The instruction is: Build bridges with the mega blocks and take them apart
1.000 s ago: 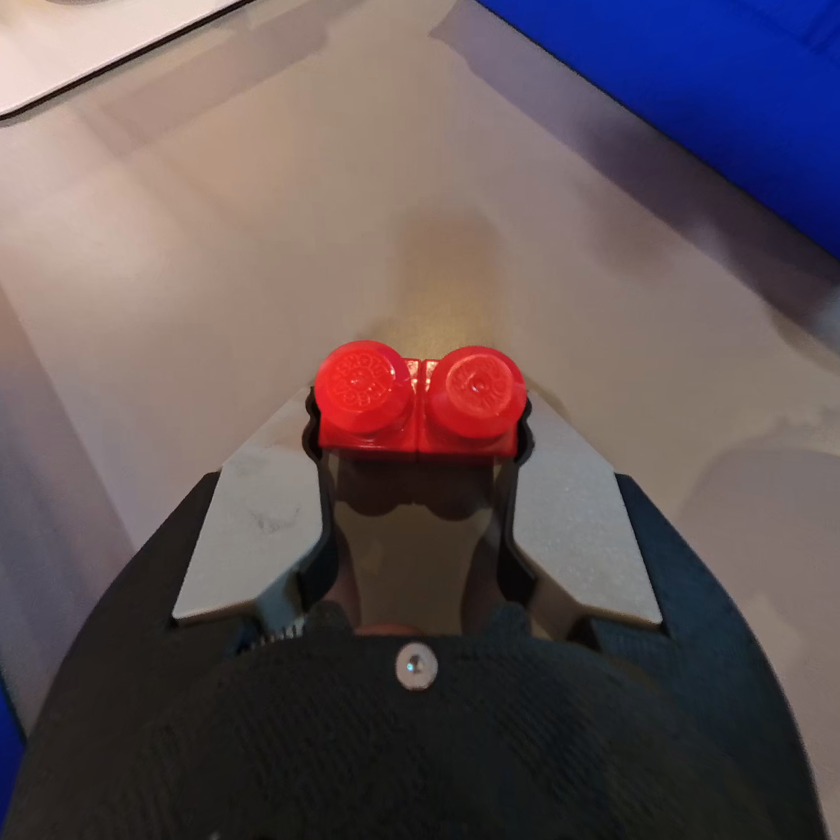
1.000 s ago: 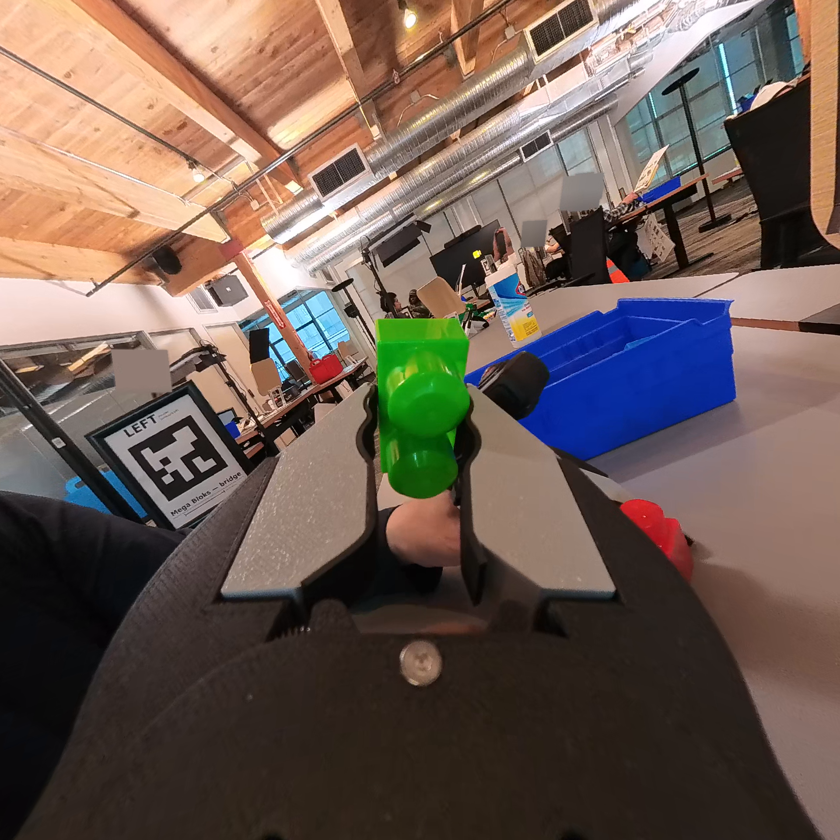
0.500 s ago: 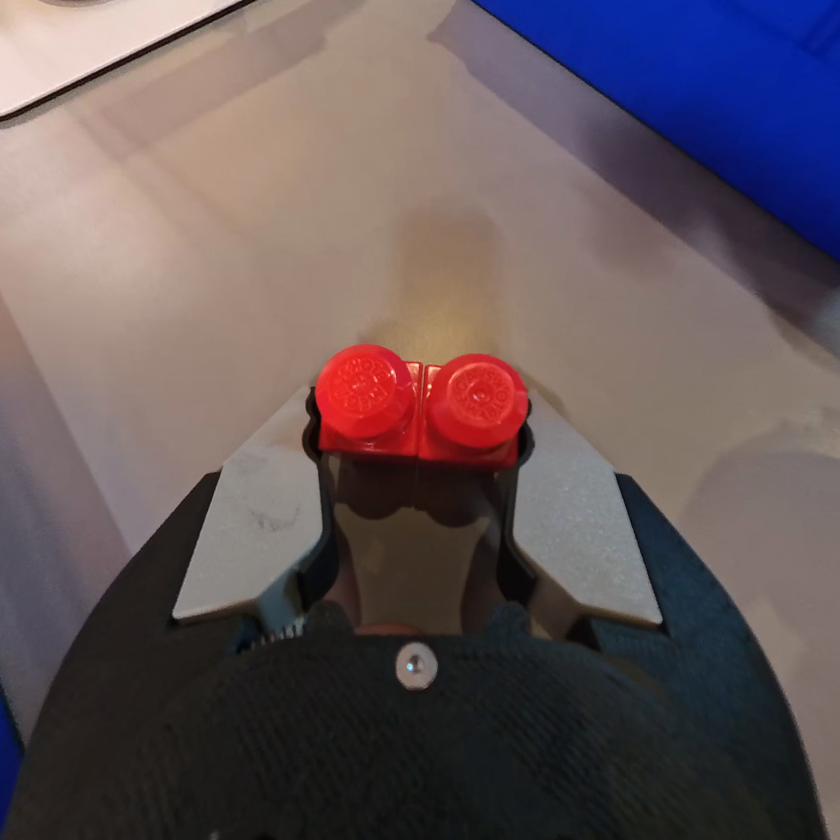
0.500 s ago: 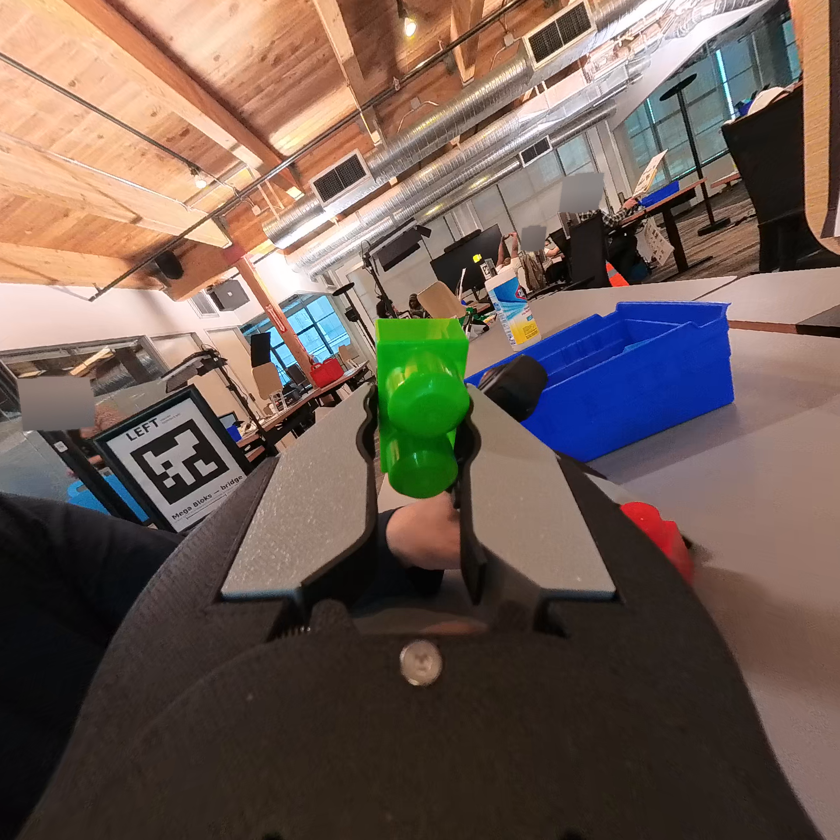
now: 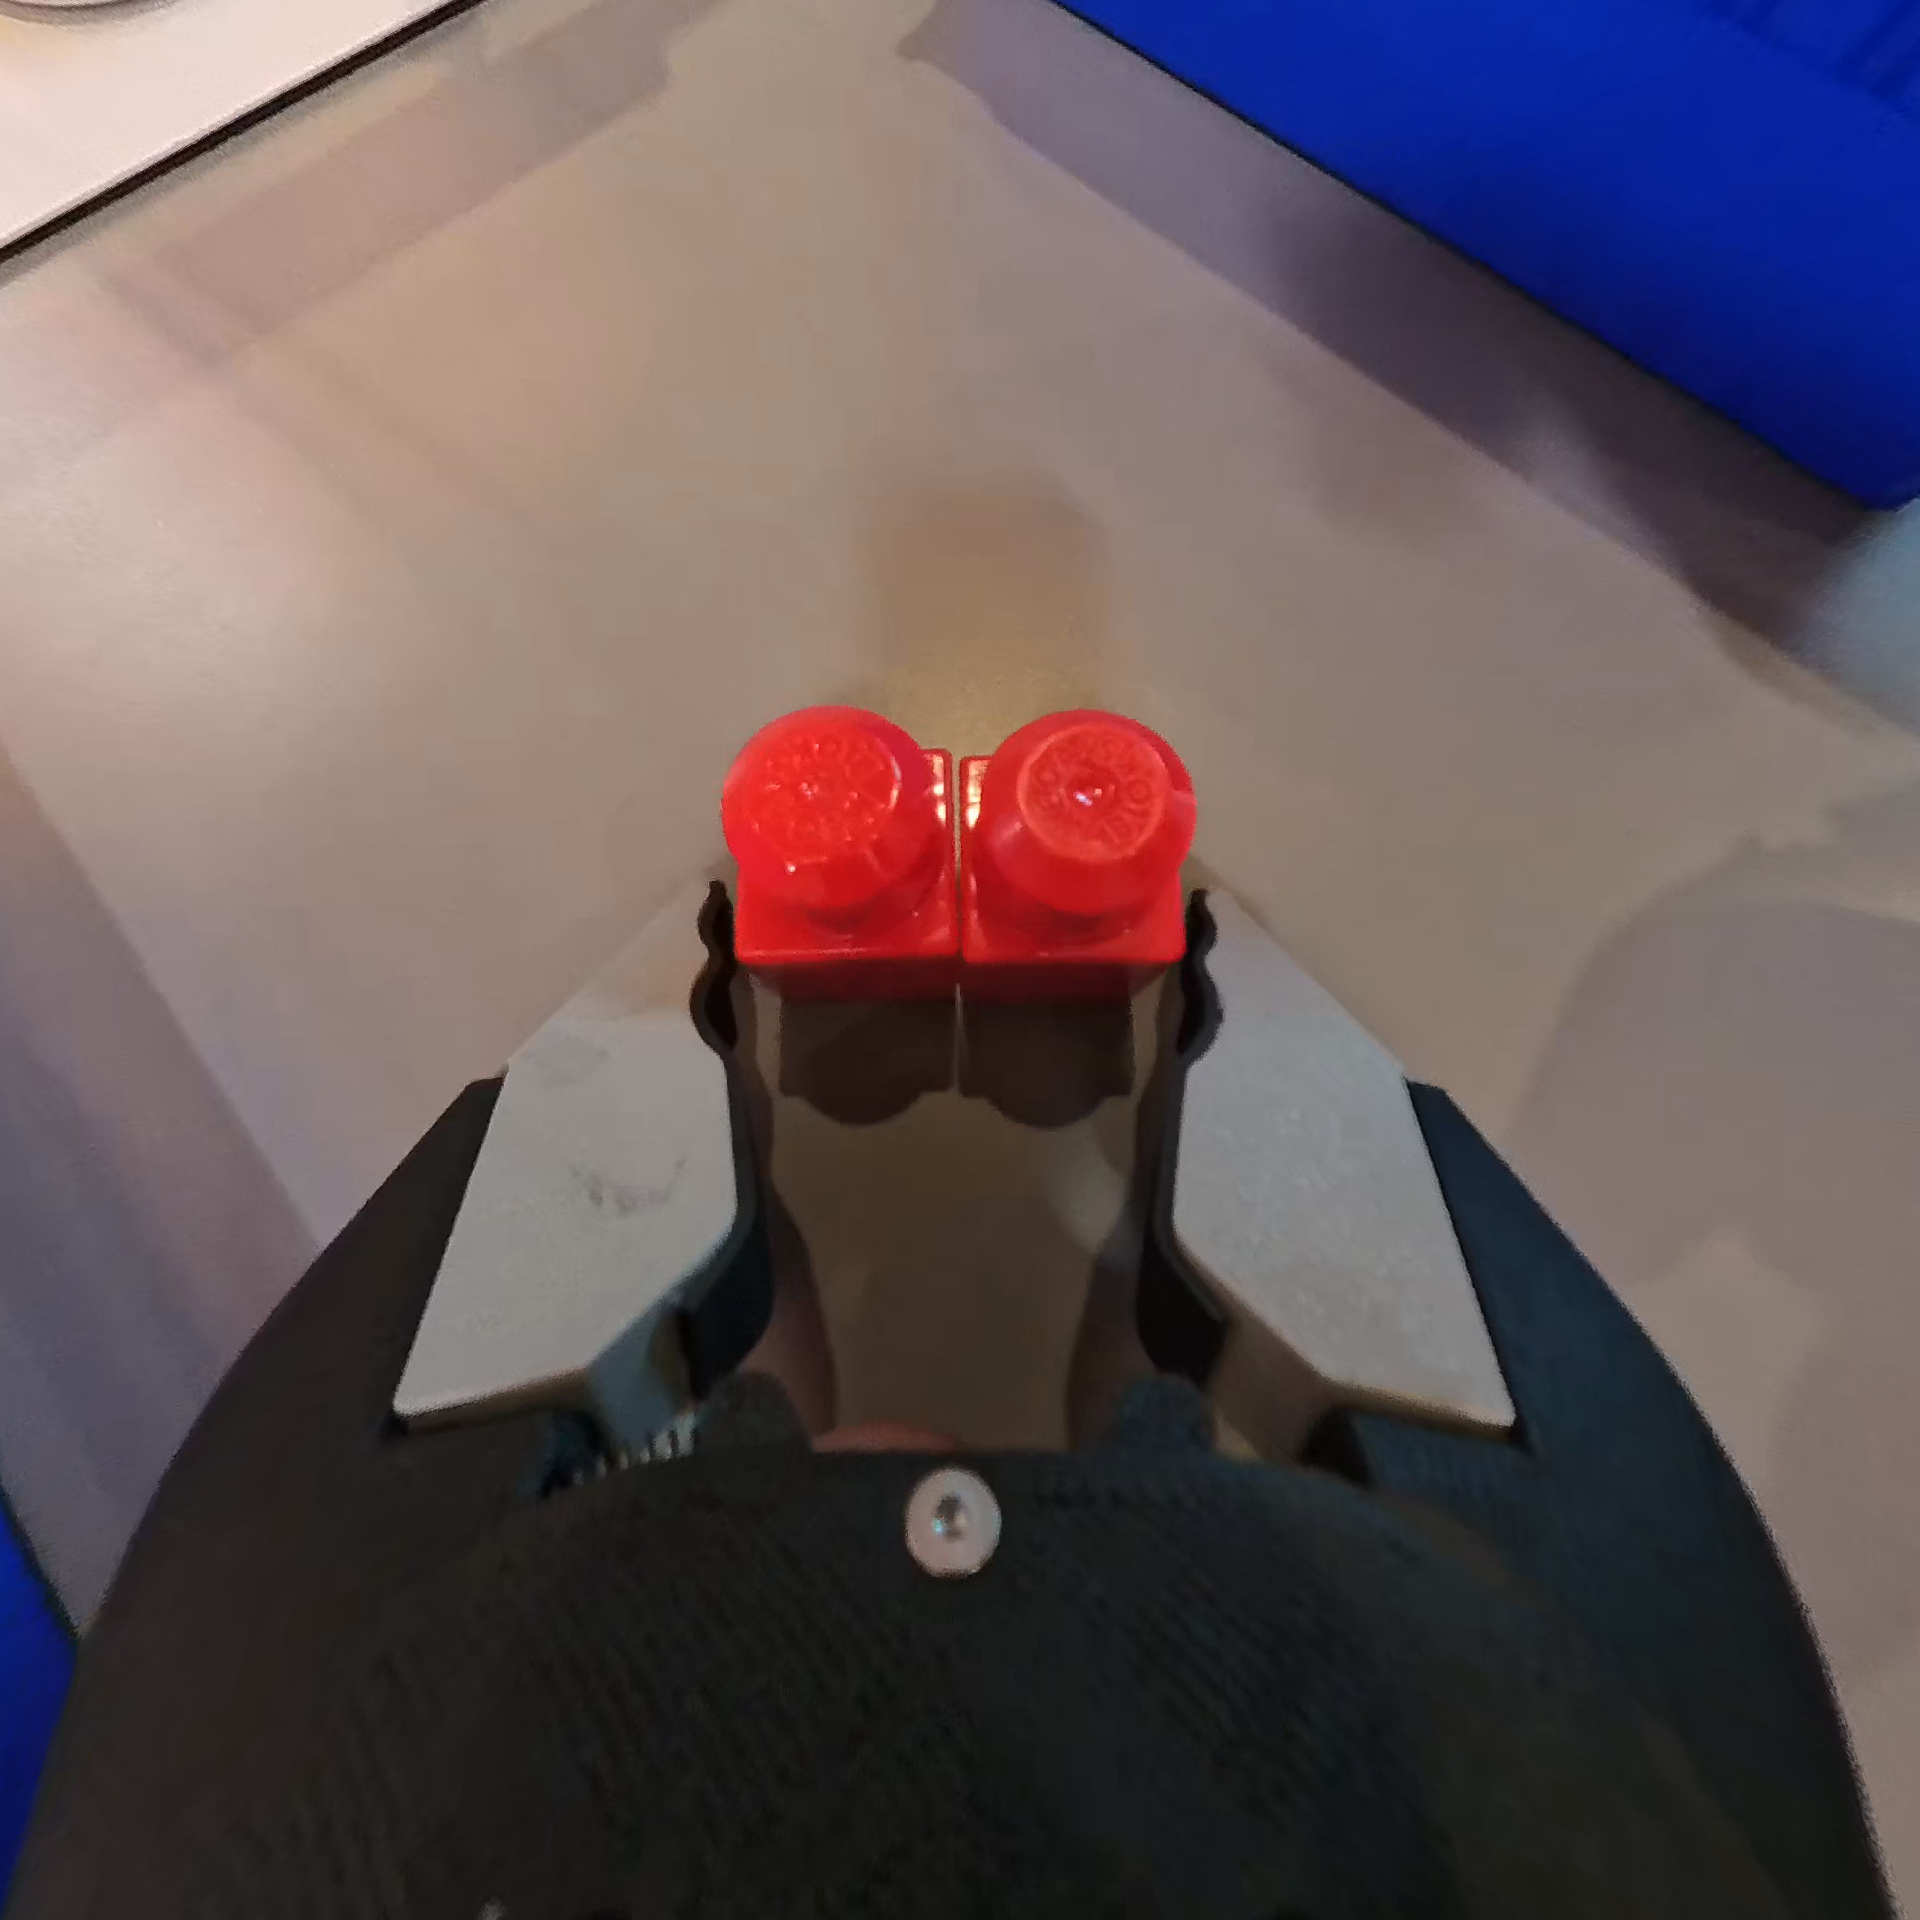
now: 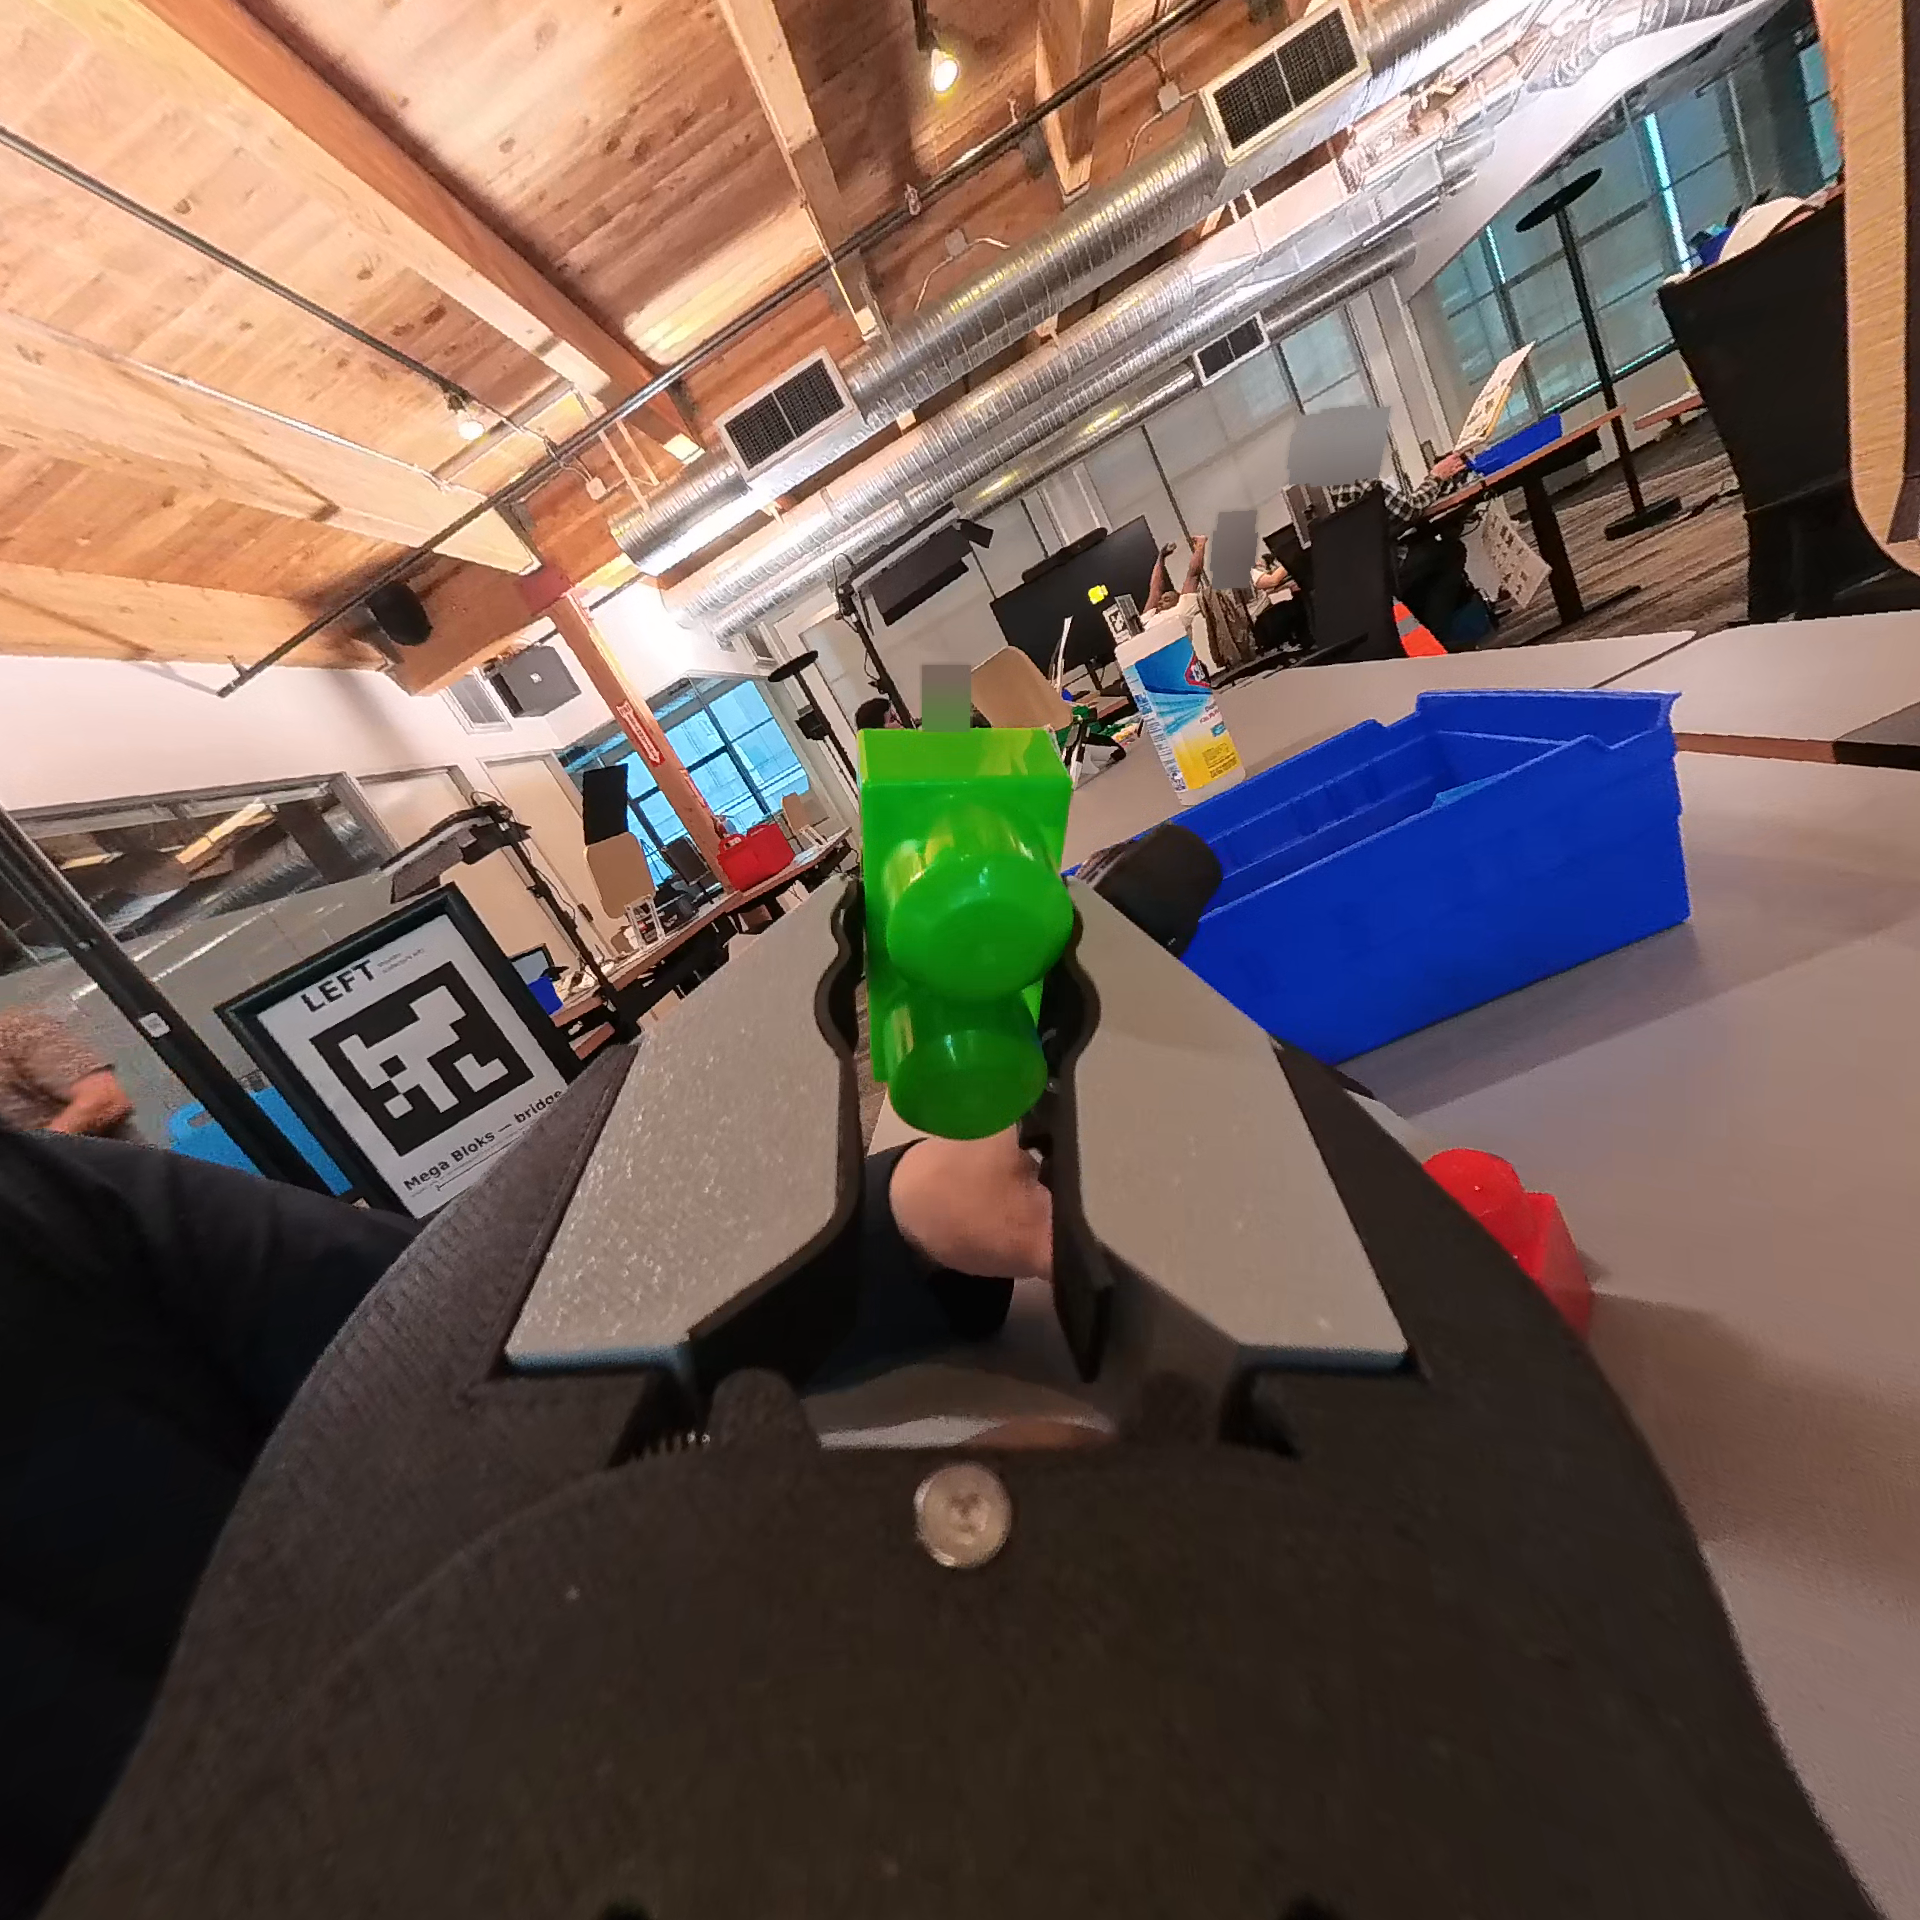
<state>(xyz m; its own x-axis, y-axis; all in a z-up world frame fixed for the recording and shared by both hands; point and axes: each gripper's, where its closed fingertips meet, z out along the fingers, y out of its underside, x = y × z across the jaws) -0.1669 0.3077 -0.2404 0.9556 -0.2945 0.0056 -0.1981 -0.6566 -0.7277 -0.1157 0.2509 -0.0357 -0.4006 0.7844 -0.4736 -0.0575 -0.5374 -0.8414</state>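
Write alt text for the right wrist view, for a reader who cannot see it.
The right gripper grips a green two-stud block between its grey fingers, studs facing the camera, raised above a grey table. A blue bin sits behind on the right, a red block lies at the gripper's right edge, and an open office fills the background.

I see two red blocks (image 5: 956,862) on the pale grey table (image 5: 520,520). At my twelve o'clock is a bright green block (image 6: 966,935); at two, a blue bin (image 6: 1455,883); at nine, a black-and-white checkered sign (image 6: 416,1049).
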